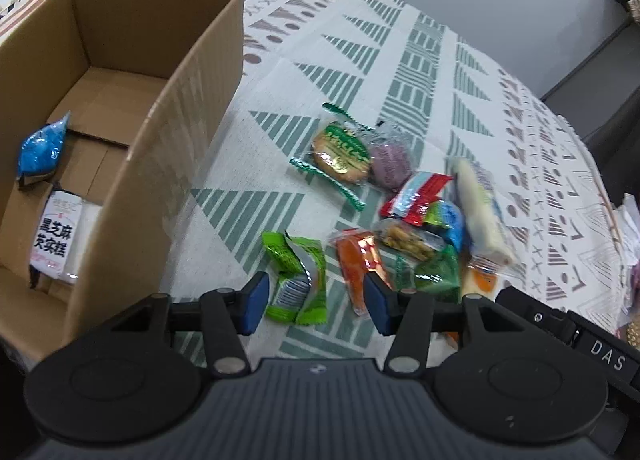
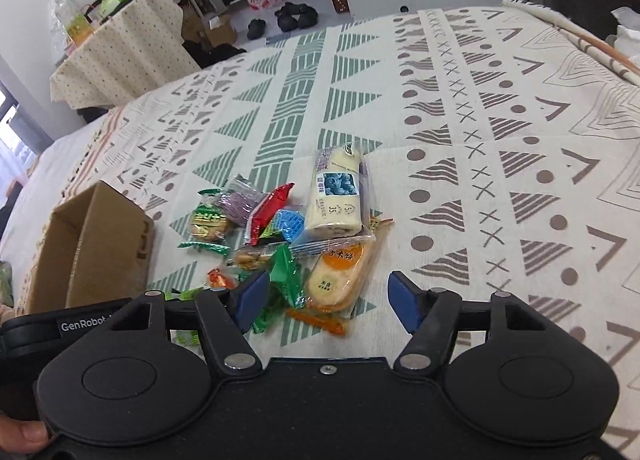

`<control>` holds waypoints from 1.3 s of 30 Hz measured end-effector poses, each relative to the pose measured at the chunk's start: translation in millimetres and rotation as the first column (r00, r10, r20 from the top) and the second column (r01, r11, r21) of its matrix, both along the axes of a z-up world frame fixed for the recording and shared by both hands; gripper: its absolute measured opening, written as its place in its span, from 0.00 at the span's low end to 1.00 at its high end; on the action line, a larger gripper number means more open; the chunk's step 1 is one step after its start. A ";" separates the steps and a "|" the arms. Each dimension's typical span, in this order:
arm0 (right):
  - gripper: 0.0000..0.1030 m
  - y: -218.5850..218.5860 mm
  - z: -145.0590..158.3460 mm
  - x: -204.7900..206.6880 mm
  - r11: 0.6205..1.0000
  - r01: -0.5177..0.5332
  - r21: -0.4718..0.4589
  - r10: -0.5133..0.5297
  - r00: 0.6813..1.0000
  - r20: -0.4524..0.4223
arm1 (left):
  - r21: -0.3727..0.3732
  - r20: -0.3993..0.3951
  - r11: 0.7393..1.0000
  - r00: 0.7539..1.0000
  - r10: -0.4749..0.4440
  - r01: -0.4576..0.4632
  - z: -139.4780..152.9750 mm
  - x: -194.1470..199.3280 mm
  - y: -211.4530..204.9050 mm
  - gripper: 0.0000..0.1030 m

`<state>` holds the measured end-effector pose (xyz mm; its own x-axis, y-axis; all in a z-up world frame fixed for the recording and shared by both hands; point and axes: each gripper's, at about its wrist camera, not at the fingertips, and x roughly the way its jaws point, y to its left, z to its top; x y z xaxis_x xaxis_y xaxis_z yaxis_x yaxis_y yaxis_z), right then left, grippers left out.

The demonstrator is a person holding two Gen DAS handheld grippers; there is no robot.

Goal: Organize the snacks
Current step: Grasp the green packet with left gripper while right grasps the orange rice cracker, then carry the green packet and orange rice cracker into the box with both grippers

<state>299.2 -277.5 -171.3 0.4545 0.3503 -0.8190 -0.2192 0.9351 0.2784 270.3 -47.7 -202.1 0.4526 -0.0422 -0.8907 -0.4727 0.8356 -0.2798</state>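
A cardboard box [image 1: 192, 107] stands open at the left, with a blue packet [image 1: 42, 147] and a white packet with black lettering [image 1: 56, 244] inside. A heap of snacks lies on the patterned cloth: a light green packet [image 1: 298, 280], an orange packet [image 1: 358, 260], a round biscuit in green wrap [image 1: 340, 151], a purple cake [image 1: 390, 165] and a long white roll [image 1: 480, 211]. My left gripper [image 1: 316, 302] is open, its pads either side of the green packet. My right gripper [image 2: 328, 298] is open above a rice cracker packet [image 2: 336, 280]. The box [image 2: 92, 248] shows at its left.
The cloth-covered surface [image 2: 500, 139] stretches wide to the right of the heap. A second small table with bottles [image 2: 116, 39] stands beyond the far edge. Shoes [image 2: 288, 17] lie on the floor behind. The other gripper's body [image 1: 580, 340] is close at my left gripper's right.
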 end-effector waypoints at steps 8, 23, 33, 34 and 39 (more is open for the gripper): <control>0.61 -1.1 -30.3 17.6 0.999 0.027 -0.023 -0.028 0.998 -0.057 | 0.011 -0.022 0.999 0.999 0.031 -0.031 -15.6 11.7 2.0 0.29; 0.51 15.5 -49.3 27.6 0.996 0.013 -0.087 -0.018 0.999 -0.049 | 0.018 -0.010 0.999 0.999 0.037 -0.037 -8.6 6.9 3.1 0.27; 0.33 3.0 -35.8 6.7 0.998 0.053 -0.040 -0.056 0.996 -0.071 | 0.029 0.053 0.999 0.998 0.030 -0.032 27.0 -17.7 -1.4 0.27; 0.33 1.2 -32.2 3.7 0.998 0.061 -0.030 -0.063 0.996 -0.066 | 0.030 0.060 0.999 0.998 0.031 -0.033 30.7 -20.0 -2.0 0.27; 0.33 -5.6 -15.2 -10.9 0.996 0.086 0.013 -0.086 0.996 -0.032 | 0.044 0.098 0.998 0.995 0.035 -0.040 50.3 -36.6 -2.3 0.27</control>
<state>288.3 -283.2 -186.5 0.4575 0.3224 -0.8287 -0.1287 0.9462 0.2970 233.7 -50.0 -151.8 0.5377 0.0161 -0.8430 -0.4765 0.8307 -0.2881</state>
